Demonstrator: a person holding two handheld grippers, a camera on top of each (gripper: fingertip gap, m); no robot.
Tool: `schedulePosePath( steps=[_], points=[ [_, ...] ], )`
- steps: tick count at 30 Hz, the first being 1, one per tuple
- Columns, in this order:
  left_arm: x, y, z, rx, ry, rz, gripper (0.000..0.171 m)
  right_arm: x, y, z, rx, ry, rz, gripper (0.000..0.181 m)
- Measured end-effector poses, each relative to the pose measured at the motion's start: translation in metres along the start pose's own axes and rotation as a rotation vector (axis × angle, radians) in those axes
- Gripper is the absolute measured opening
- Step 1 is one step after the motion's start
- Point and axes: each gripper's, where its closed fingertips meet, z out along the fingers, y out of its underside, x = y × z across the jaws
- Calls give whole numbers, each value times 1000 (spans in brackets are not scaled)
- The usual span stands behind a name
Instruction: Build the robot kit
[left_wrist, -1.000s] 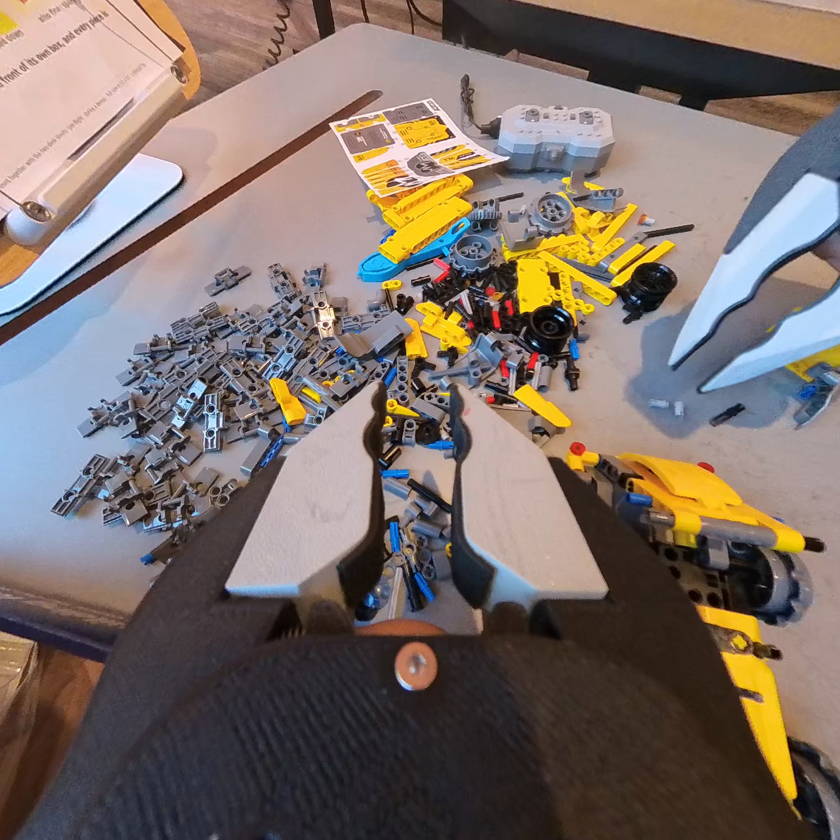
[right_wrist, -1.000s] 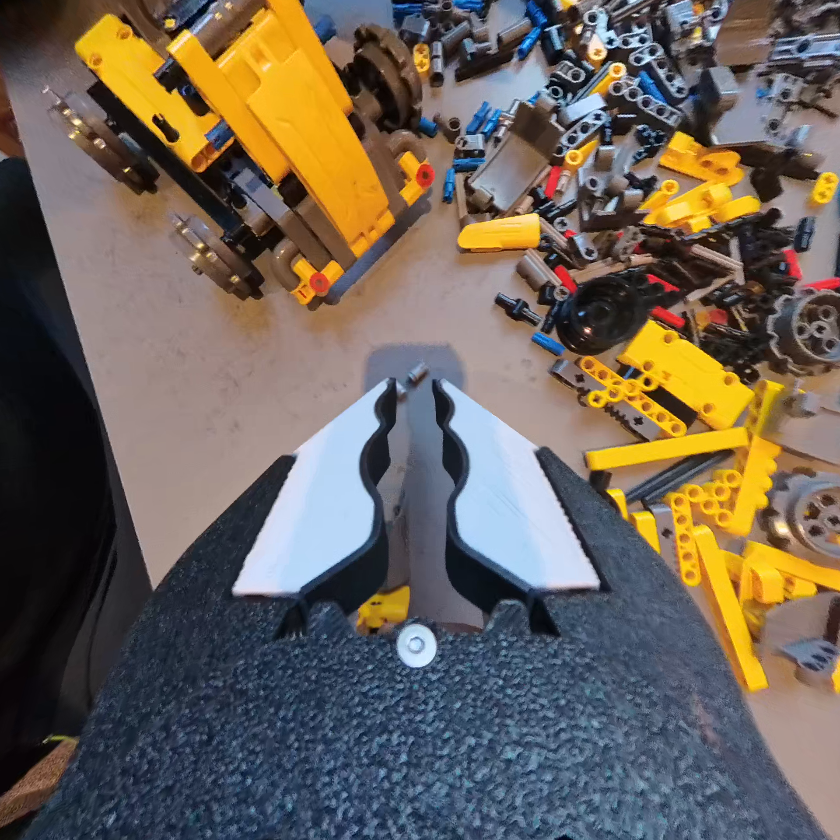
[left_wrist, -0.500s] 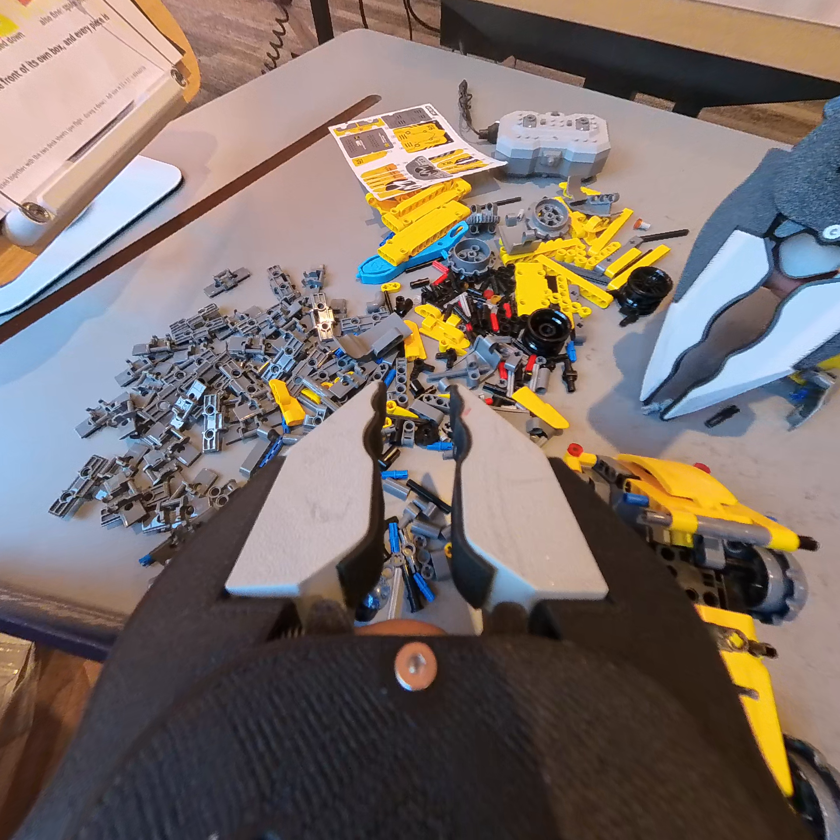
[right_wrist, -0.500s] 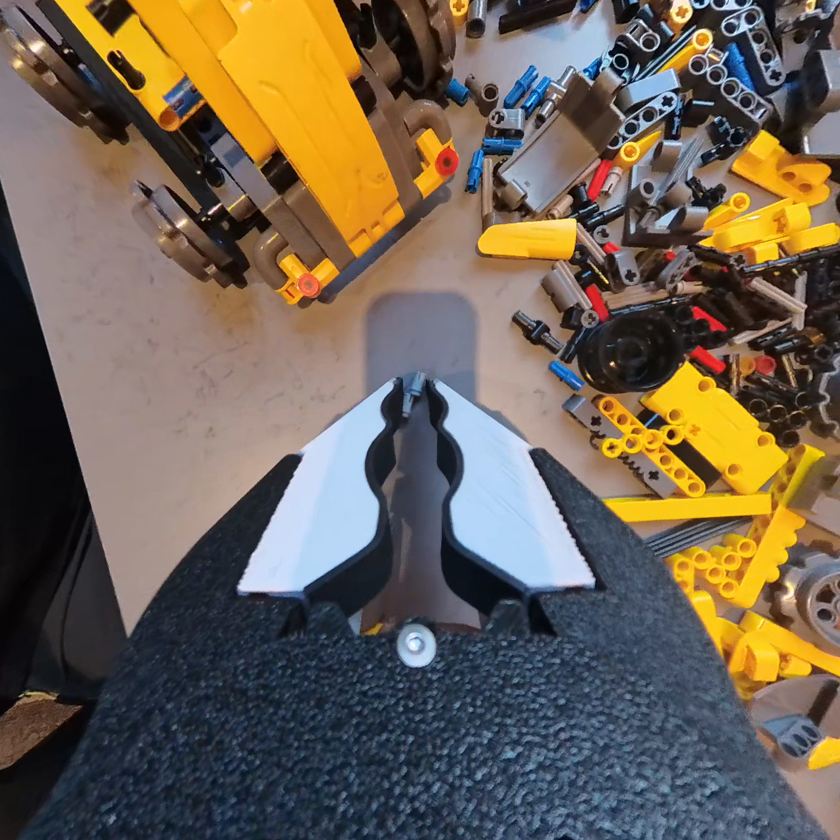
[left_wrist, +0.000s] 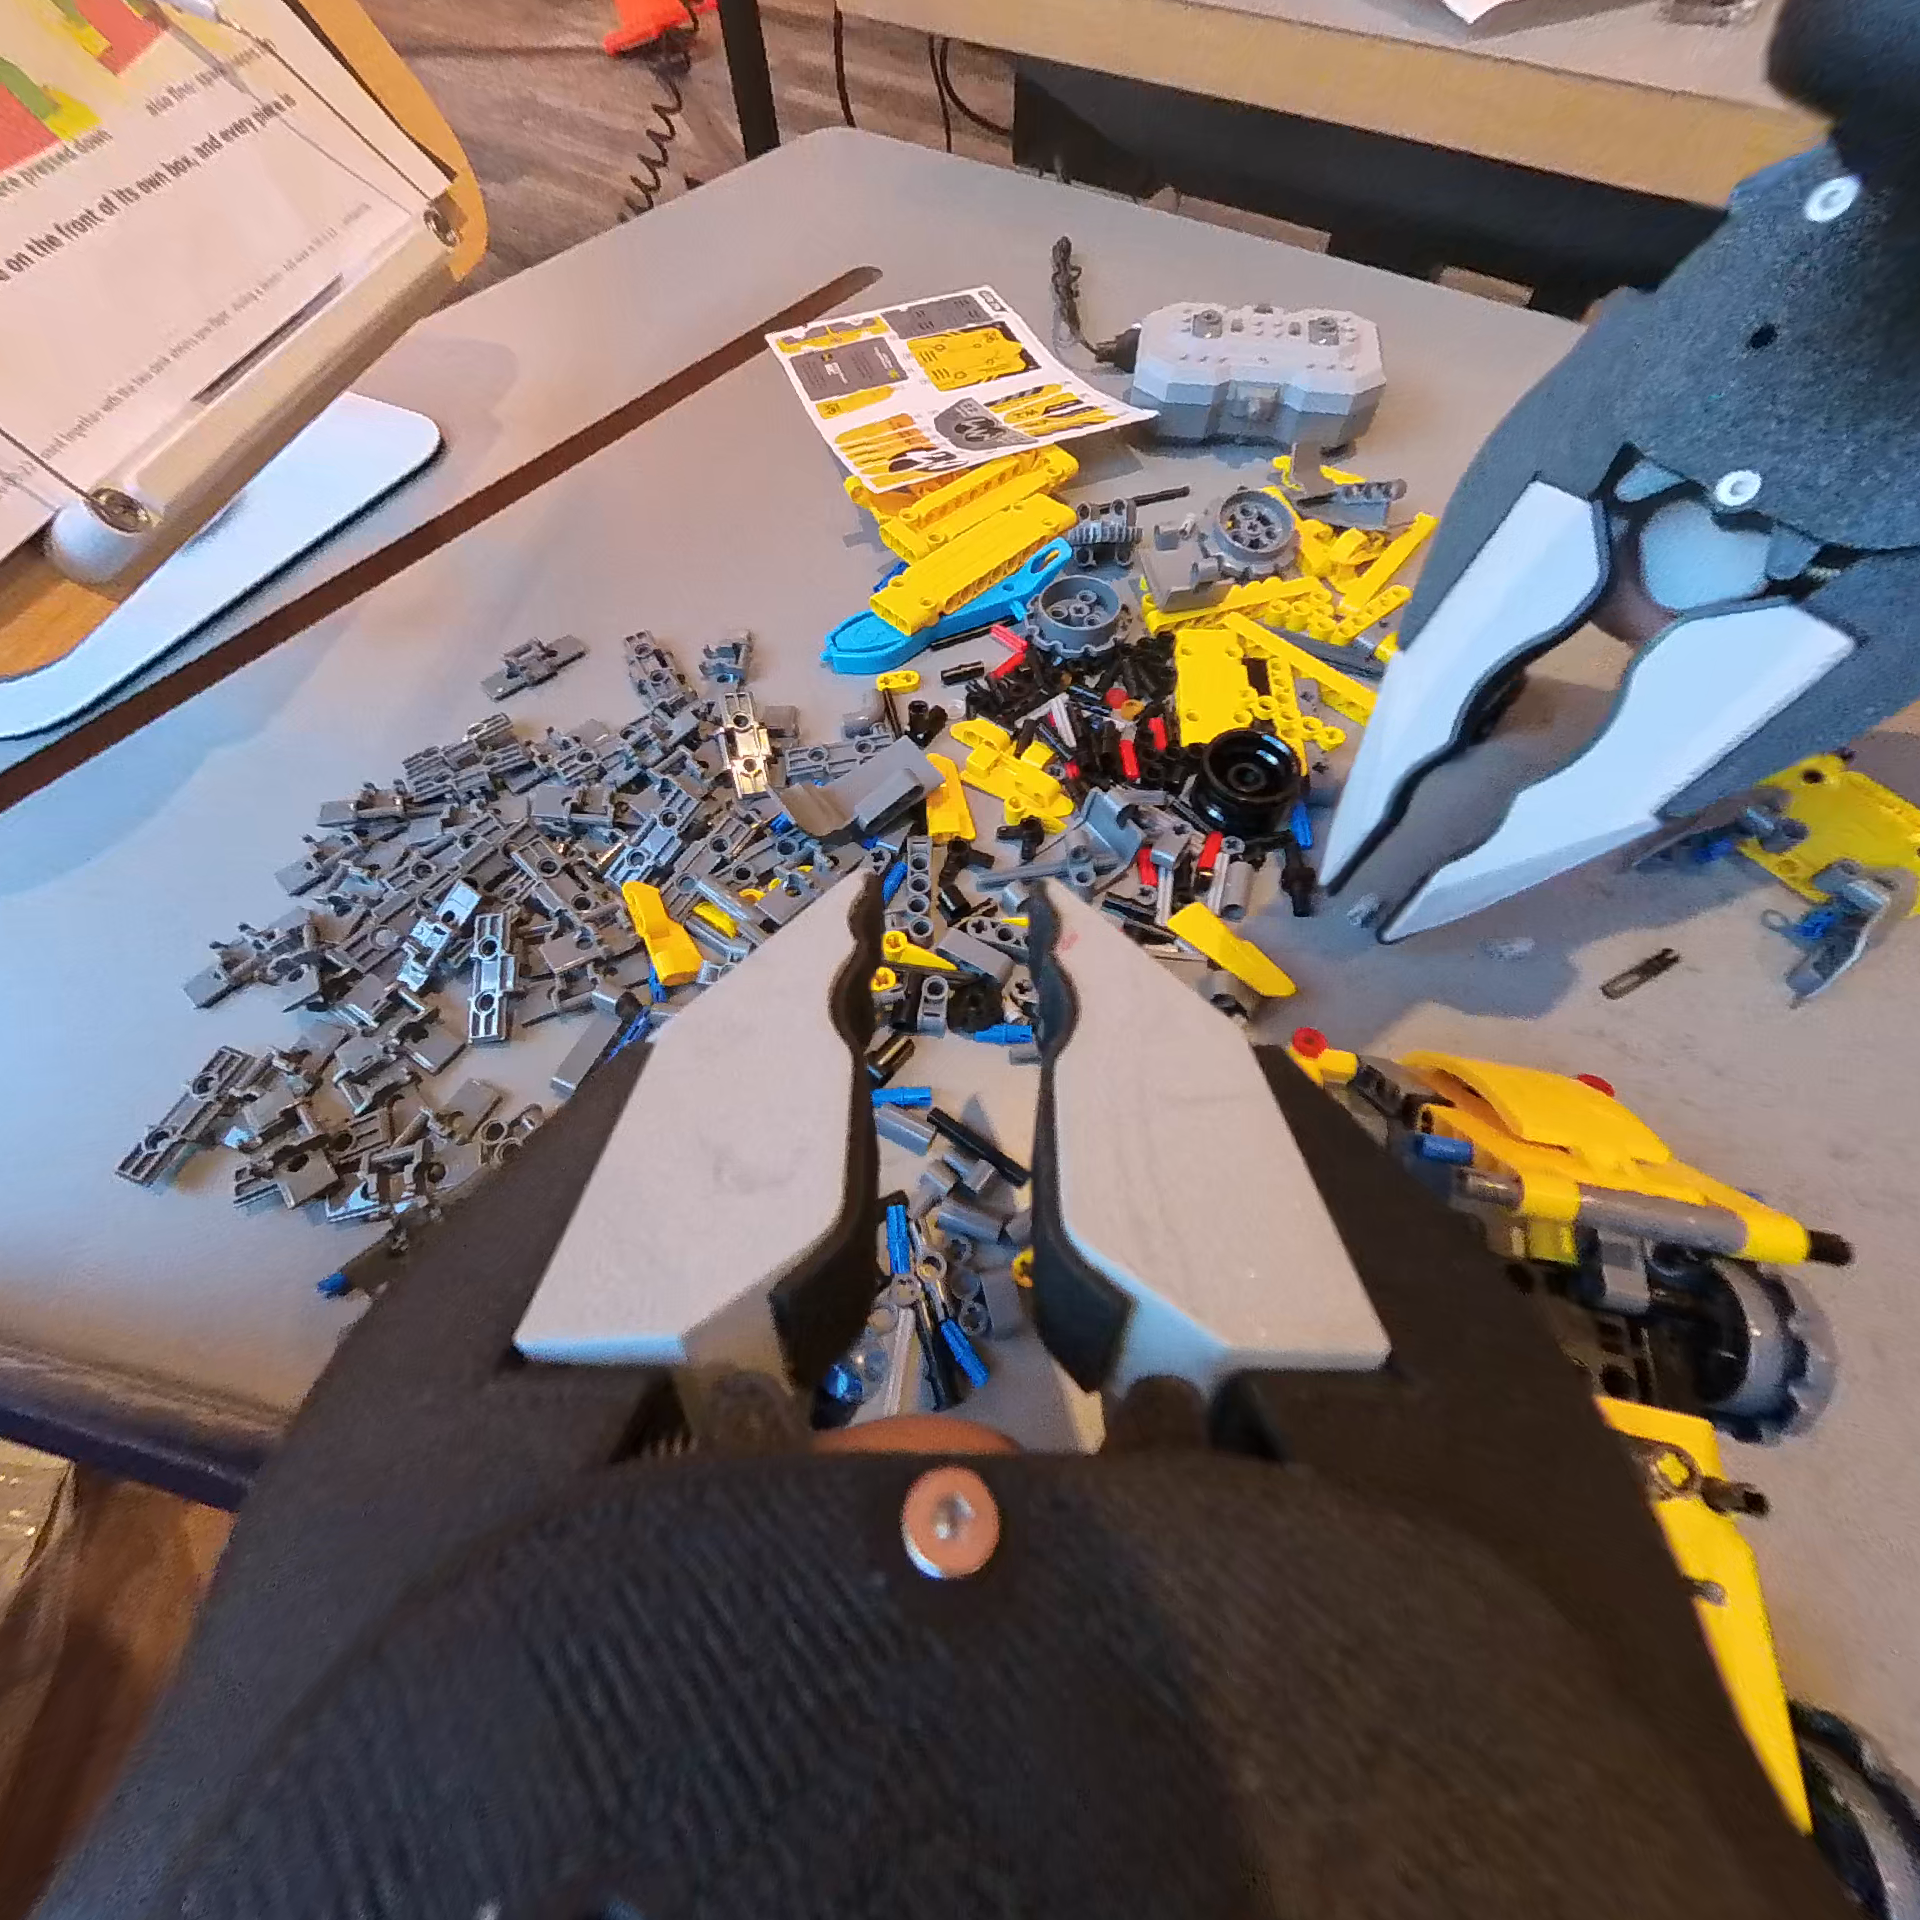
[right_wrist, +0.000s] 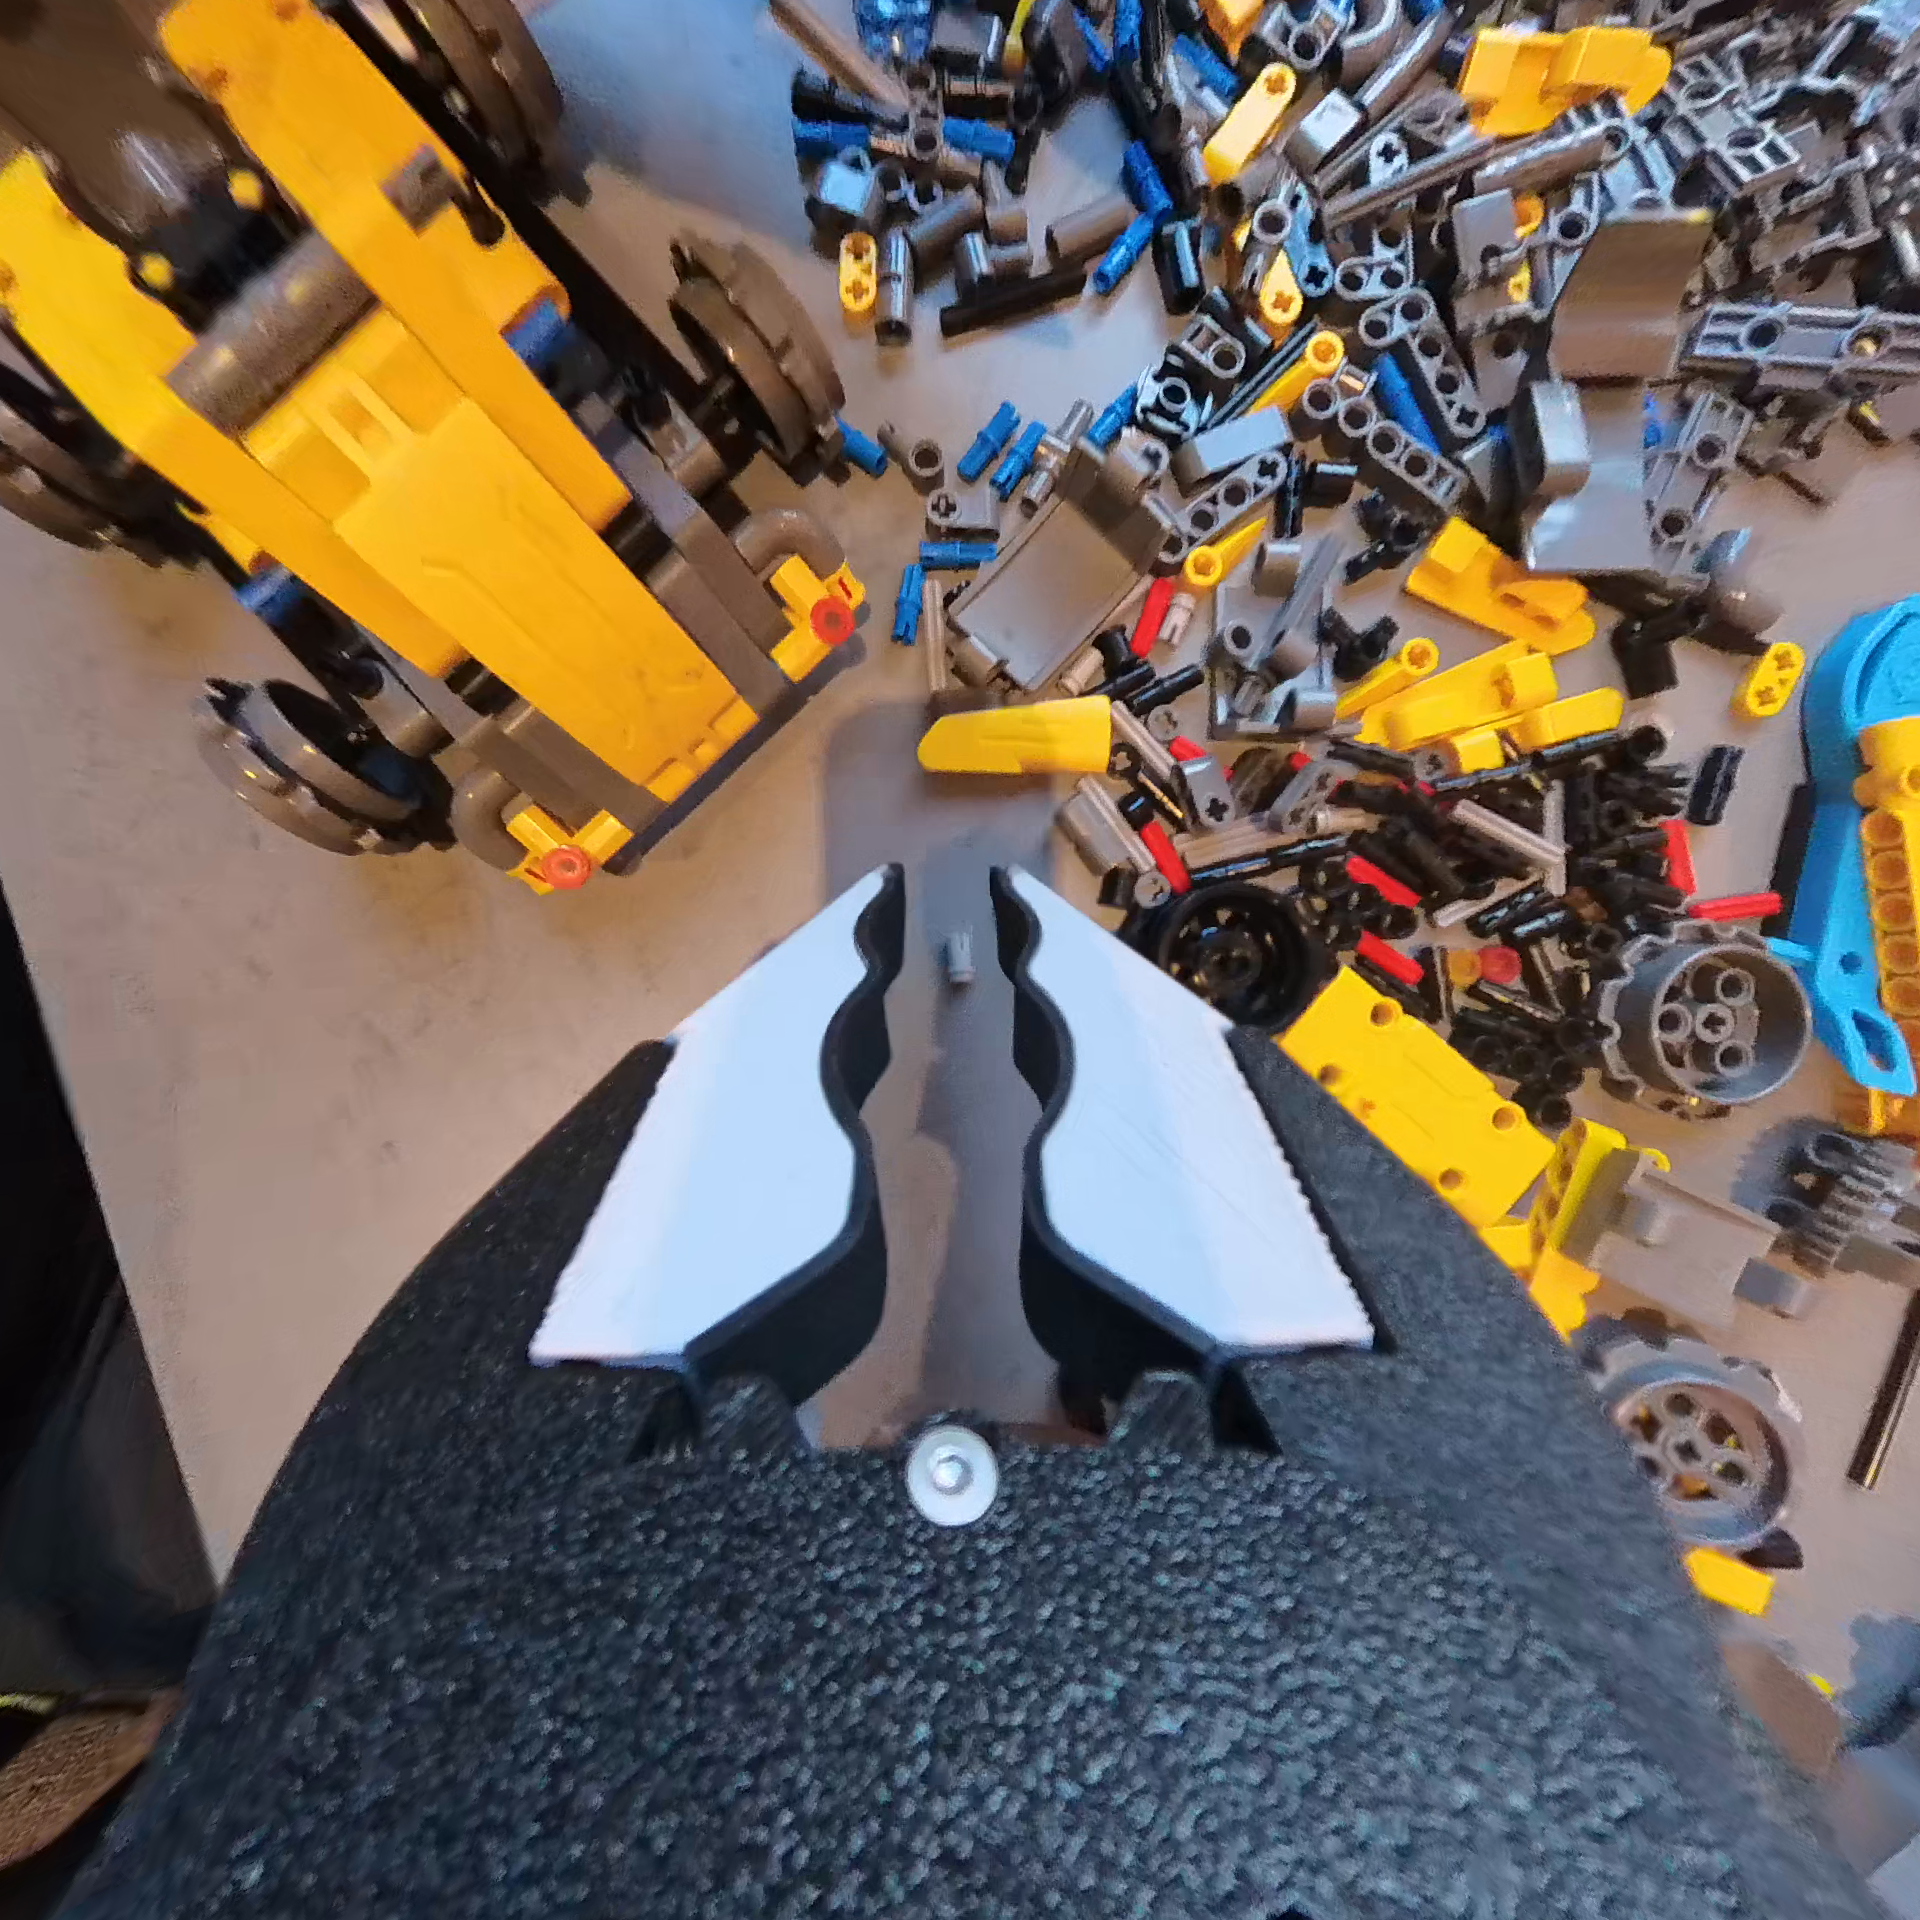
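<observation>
The right gripper is down low over the grey table, jaws apart with a clear gap, and a tiny grey connector piece lies on the bare tabletop right between its white fingers, touching neither one as far as the right wrist view shows. At ten o'clock from those tips sits the half-built yellow vehicle, its red-studded corner near the left finger. At two o'clock lies a yellow wedge-shaped panel, and at three o'clock a black wheel hub at the edge of a dense heap of black, red and grey pins. Further to the right, a grey round gear and a blue tool-shaped piece. Over to the left gripper: it hovers above the loose pile, jaws parted and nothing between them, only small pieces showing through the gap on the table below. From its view, a wide spread of small dark grey links fans out at ten o'clock, the yellow vehicle is at four o'clock, and the right gripper reaches down at two o'clock with its tips at the tabletop. Far at twelve o'clock lie a printed sticker sheet and a grey battery box; a stand holding a printed page is at ten o'clock.
</observation>
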Motion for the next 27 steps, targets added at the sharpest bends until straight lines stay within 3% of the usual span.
schedulePosePath(
  steps=[5,10,17,24,27],
  points=[
    [-7,5,2,-20,-9,-52,28,2,-16,-6,45,-58,2,21],
    [-8,4,0,-14,-10,-50,28,2,-8,-12,17,-57,72,25],
    [8,-24,-18,100,20,-26,27,-13,-12,-27,103,38,184,25],
    [30,-38,-29,159,98,-37,27,-14,-29,-54,205,236,294,26],
    [32,-39,-33,158,110,-31,28,-20,-34,-66,236,254,330,28]
  ],
)
